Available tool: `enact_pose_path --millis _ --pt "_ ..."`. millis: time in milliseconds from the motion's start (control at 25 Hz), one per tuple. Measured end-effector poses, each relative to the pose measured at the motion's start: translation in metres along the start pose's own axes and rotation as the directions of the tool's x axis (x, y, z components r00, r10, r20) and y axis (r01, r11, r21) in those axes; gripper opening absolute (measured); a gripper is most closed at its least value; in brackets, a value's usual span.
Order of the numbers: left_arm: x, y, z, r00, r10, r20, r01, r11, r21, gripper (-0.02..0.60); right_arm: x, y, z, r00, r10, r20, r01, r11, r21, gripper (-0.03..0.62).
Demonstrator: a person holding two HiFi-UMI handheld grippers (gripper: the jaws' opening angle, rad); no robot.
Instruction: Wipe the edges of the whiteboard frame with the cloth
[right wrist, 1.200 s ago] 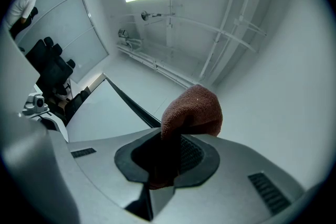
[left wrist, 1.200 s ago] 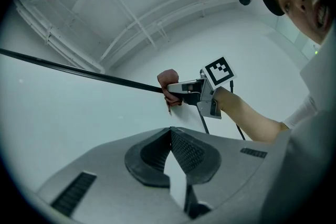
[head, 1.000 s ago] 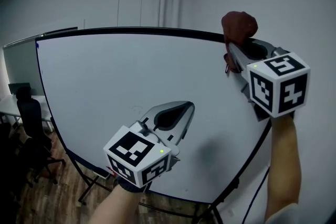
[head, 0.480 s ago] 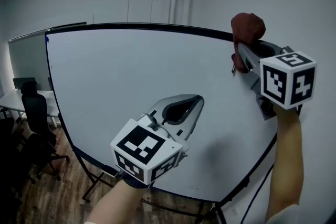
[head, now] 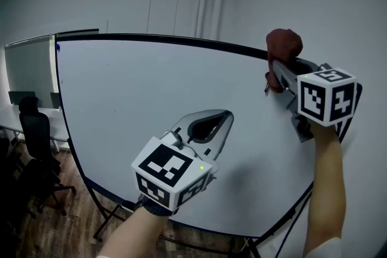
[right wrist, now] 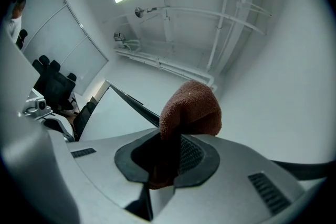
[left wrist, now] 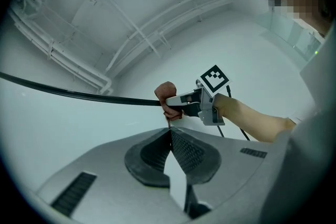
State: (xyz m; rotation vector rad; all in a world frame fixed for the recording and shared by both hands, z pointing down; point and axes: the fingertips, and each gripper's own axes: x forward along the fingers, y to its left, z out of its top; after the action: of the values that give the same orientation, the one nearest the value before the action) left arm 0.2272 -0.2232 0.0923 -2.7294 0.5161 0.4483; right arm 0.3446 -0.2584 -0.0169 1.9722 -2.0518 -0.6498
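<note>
Nearest the camera, the left tongs [head: 225,115] are pressed together on nothing and point at the white face of the whiteboard [head: 139,106]; it cannot be told whether they touch it. Higher and to the right, the right tongs [head: 273,69] pinch the lower part of a rust-red cloth [head: 283,44], most of which bulges free above the pads. The wad sits at the upper right corner of the black whiteboard frame [head: 169,38], apparently against the top edge.

The risks start with that grip. Only a fold is clamped [right wrist: 167,157], so friction along the rail could drag the cloth [right wrist: 190,107] out of the tongs or roll it over the top and behind the board. A wad this bunched may also ride off the narrow rail onto the white surface and leave the frame [right wrist: 134,103] unwiped.

Farther off, the board rests on thin stand legs [head: 104,214] over a wooden floor [head: 54,226]. With the left tongs [left wrist: 169,131] not clearly bracing it, a hard sideways push could probably rock or shift it towards the office chair [head: 33,130] at the left.
</note>
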Motion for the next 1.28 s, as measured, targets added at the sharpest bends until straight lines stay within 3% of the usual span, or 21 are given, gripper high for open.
enact_pose_path --millis 200,1000,1280 --pt "-0.025 0.041 -0.007 1.000 0.016 -0.008 -0.016 1.000 -0.002 0.008 0.030 0.031 0.011 1.000 0.008 -0.007 -0.008 1.000 0.001 0.053" --pt "-0.125 0.130 -0.011 0.995 0.084 -0.047 -0.083 0.996 0.005 0.008 0.106 0.133 0.051 0.998 0.062 0.023 -0.063 0.997 0.049 0.052" --pt "-0.124 0.151 -0.006 0.992 0.120 -0.040 -0.120 0.993 0.007 0.008 0.124 0.151 0.062 0.992 0.111 0.065 -0.115 0.992 0.058 0.052"
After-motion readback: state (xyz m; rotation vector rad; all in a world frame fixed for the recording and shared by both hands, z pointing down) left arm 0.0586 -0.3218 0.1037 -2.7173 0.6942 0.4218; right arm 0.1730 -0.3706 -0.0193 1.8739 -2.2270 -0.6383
